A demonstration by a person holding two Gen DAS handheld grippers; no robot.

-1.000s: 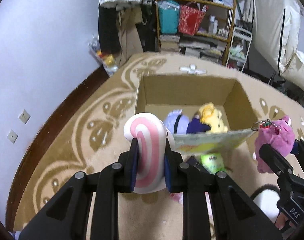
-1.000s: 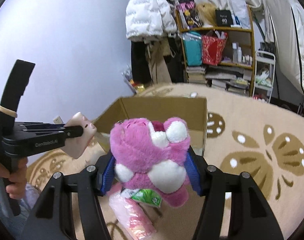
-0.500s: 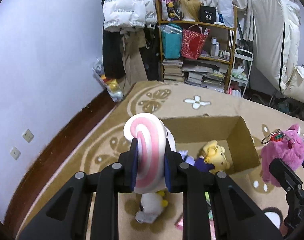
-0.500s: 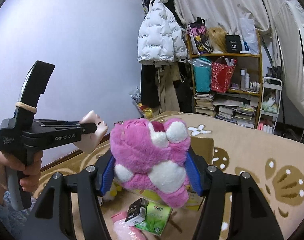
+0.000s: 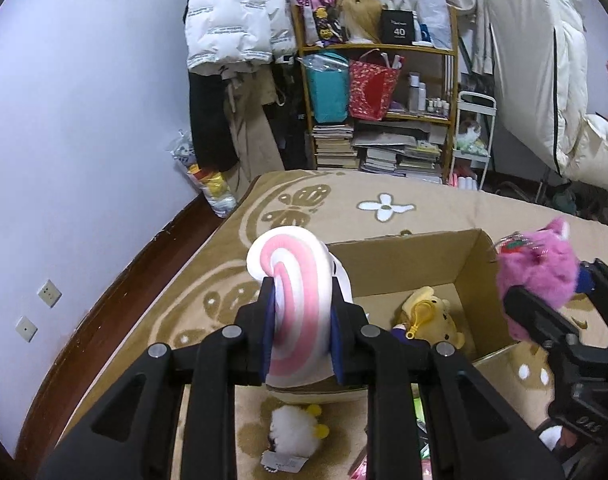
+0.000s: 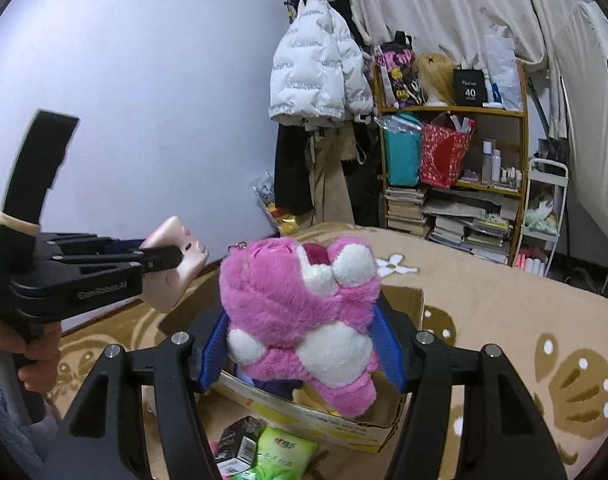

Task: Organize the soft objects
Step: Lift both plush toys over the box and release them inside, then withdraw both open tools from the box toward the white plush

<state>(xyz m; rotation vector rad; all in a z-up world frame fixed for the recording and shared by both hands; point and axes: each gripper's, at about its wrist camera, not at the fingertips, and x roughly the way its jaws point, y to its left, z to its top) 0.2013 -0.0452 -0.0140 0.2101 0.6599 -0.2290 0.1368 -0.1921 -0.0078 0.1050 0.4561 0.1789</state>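
Note:
My left gripper is shut on a pink-and-white swirl plush, held above the near left corner of an open cardboard box. In the right wrist view the same plush sits in the left gripper at the left. My right gripper is shut on a pink plush bear, held over the box; the bear also shows at the right of the left wrist view. A yellow plush lies inside the box.
A small white plush lies on the patterned carpet in front of the box. A green packet and a dark small box lie near it. A cluttered shelf and hanging coats stand at the back wall.
Both grippers have risen and tilted up with their plush toys; the box now shows lower in both views. Both grips are unchanged.

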